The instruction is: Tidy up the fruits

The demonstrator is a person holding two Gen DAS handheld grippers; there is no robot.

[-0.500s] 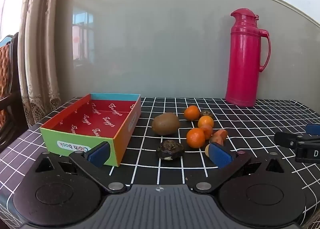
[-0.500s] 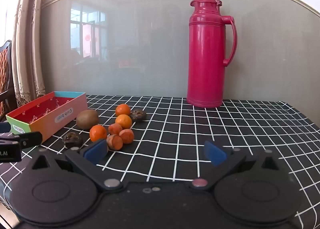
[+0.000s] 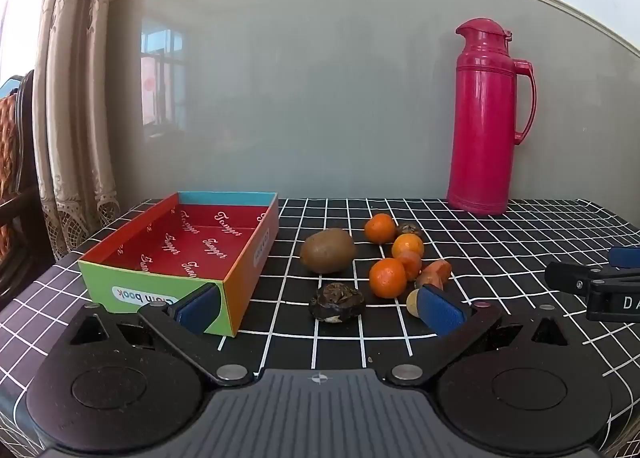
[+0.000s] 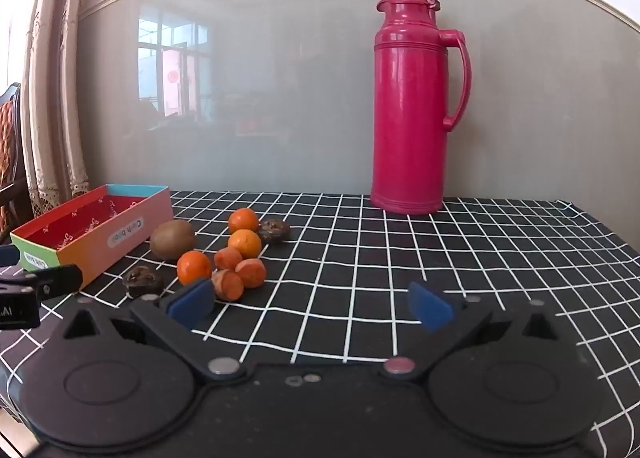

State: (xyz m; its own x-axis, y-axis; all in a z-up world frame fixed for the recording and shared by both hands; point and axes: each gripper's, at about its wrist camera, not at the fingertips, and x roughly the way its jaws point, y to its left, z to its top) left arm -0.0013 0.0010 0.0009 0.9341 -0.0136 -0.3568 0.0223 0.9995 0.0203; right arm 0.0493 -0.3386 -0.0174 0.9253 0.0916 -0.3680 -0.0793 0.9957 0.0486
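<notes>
A shallow cardboard box (image 3: pixel 132 278) (image 4: pixel 104 238) with a red inside stands empty at the table's left. To its right lie a brown kiwi (image 3: pixel 328 250) (image 4: pixel 173 239), several small oranges (image 3: pixel 387 278) (image 4: pixel 194 267), orange carrot-like pieces (image 3: pixel 434 273) (image 4: pixel 251 273) and two dark wrinkled fruits (image 3: pixel 337 303) (image 4: pixel 142 281). My left gripper (image 3: pixel 320 308) is open just in front of the near dark fruit, with nothing between its blue pads. My right gripper (image 4: pixel 310 304) is open over bare cloth, right of the fruit pile.
A tall pink thermos jug (image 3: pixel 486 118) (image 4: pixel 414 102) stands at the back right against the grey wall. The table wears a black cloth with a white grid (image 4: pixel 440 258). Curtains (image 3: pixel 76 98) and a chair lie beyond the left edge.
</notes>
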